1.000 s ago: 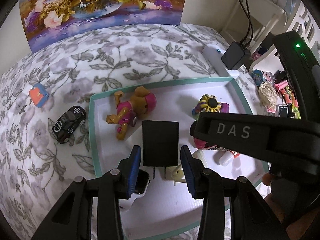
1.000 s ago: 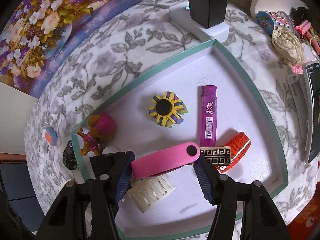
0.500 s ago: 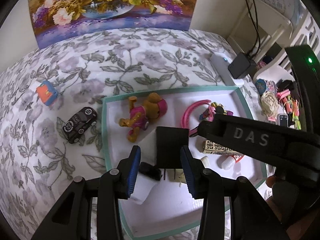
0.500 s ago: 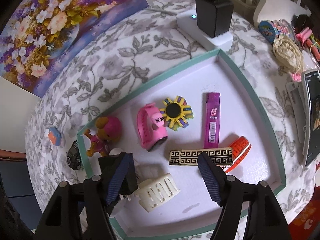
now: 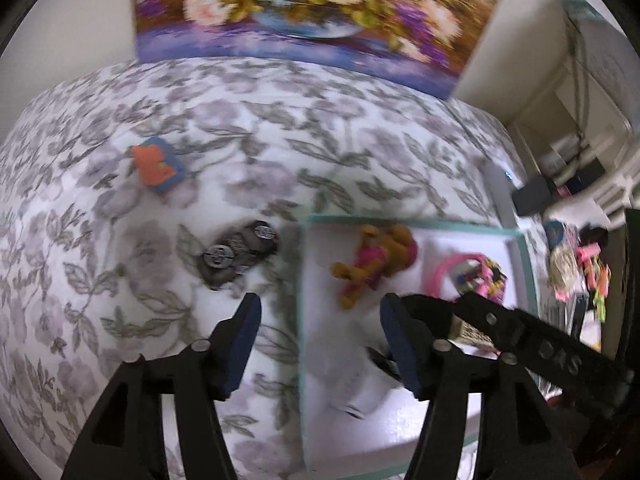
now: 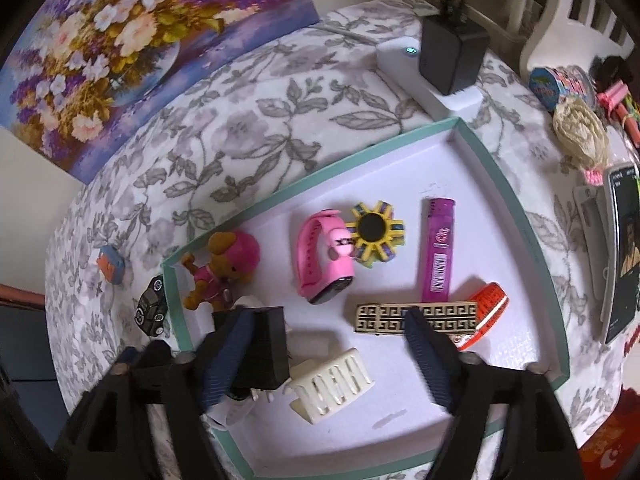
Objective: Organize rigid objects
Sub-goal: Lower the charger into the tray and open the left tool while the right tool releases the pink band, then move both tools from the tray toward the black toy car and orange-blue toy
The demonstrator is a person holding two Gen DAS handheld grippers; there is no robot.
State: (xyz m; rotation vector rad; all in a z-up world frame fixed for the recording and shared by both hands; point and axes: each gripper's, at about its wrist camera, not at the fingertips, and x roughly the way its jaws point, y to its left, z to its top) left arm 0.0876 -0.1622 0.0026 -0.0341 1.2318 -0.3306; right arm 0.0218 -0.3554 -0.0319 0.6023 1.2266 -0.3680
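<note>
left tongs point(image 5: 320, 334) opening, empty, car point(image 5: 239, 255) just ahead | right tongs point(image 6: 328, 344) opening, empty, above tray point(image 6: 516, 200)

A bed point(image 6: 248, 120) with a grey leaf-patterned cover carried everything. A shallow tray point(image 6: 516, 200) with a teal rim lay on it. Just outside the tray's left edge sat a black toy car point(image 5: 239, 254), and farther off an orange-and-blue block point(image 5: 158, 165). Beyond the tray's far corner lay a white power strip point(image 6: 432, 80), with a phone point(image 6: 622, 252) to the right.
</note>
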